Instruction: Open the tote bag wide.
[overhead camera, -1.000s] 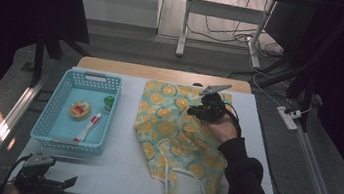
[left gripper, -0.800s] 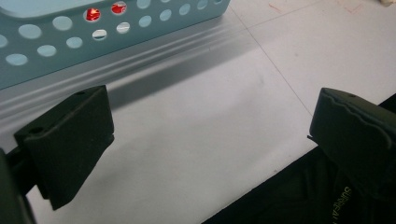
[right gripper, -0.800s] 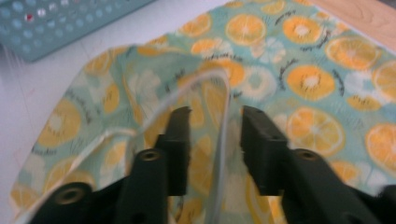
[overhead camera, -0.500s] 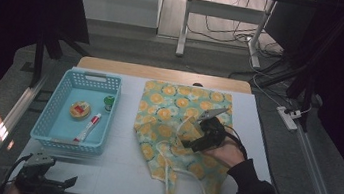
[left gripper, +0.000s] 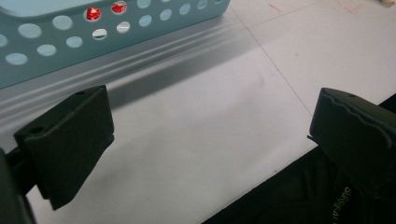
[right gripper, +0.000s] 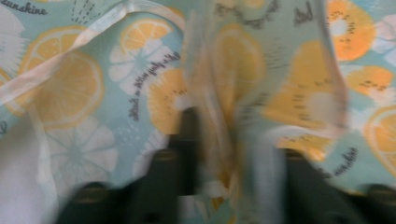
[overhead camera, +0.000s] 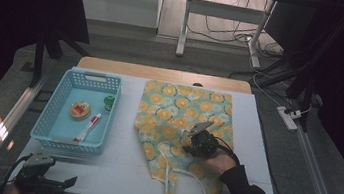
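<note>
From above we see a white desk [overhead camera: 120, 171] with a light-blue basket [overhead camera: 54, 132] toward its left edge and an orange-slice-print cloth [overhead camera: 183, 108] spread from the far edge down to the near edge, right of the middle. The basket holds 3 things: a round yellow-and-red item [overhead camera: 80, 109], a red-and-white tube [overhead camera: 87, 127] and a small green object [overhead camera: 108, 101].

The right gripper [overhead camera: 200, 142] sits on the cloth's middle, above the white ties [overhead camera: 184, 177] trailing toward the near edge. Its own view, blurred, shows what the high view cannot: a pinched fold of the cloth [right gripper: 233, 93] rising between the 2 jaws, so this claw is clenched on the fabric.

The left gripper [overhead camera: 41, 178] rests at the desk's near-left corner. Its own view shows its jaws spread wide apart over bare desk [left gripper: 201, 116], holding nothing, with the basket's perforated wall [left gripper: 56, 42] just beyond.
</note>
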